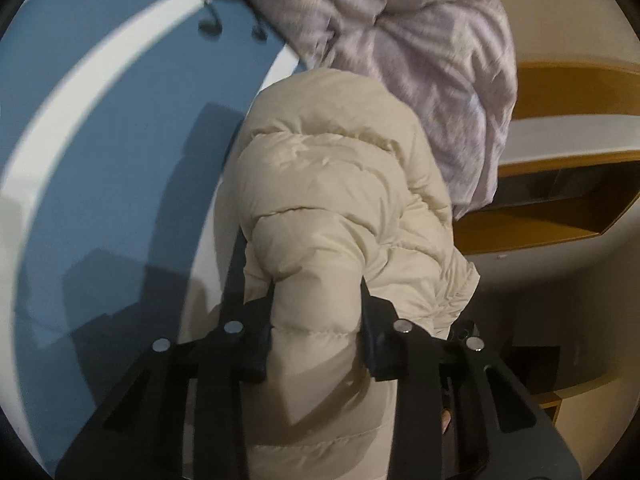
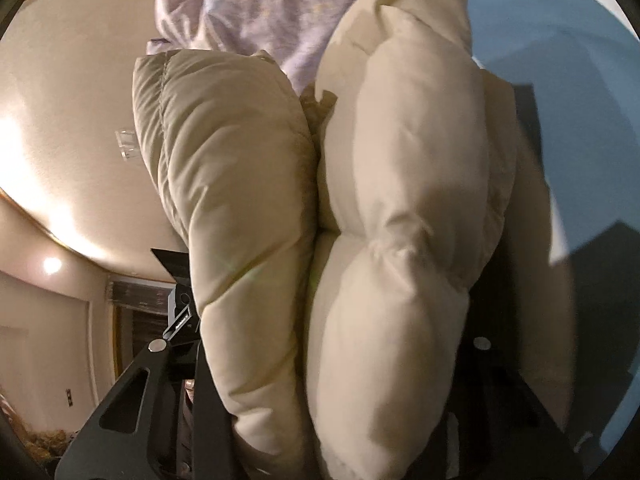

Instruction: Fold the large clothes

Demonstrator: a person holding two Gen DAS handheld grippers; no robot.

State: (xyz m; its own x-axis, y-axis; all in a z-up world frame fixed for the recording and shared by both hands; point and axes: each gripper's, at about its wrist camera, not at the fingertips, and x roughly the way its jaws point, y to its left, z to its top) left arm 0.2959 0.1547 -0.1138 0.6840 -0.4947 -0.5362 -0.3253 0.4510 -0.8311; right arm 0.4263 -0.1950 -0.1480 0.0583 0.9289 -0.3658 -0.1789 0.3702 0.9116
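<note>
So I've got this cream puffer jacket (image 1: 328, 208) lifted up in the air, bunched between both grippers, with a lilac patterned quilt (image 1: 420, 60) hanging right behind it. Left gripper (image 1: 318, 312) is clamped on a quilted roll of it, and the right gripper (image 2: 332, 360) looks stuffed with two fat folds. It's super soft, puffy and probably slick, so I'd pinch on the stitched seams rather than the loft.
</note>
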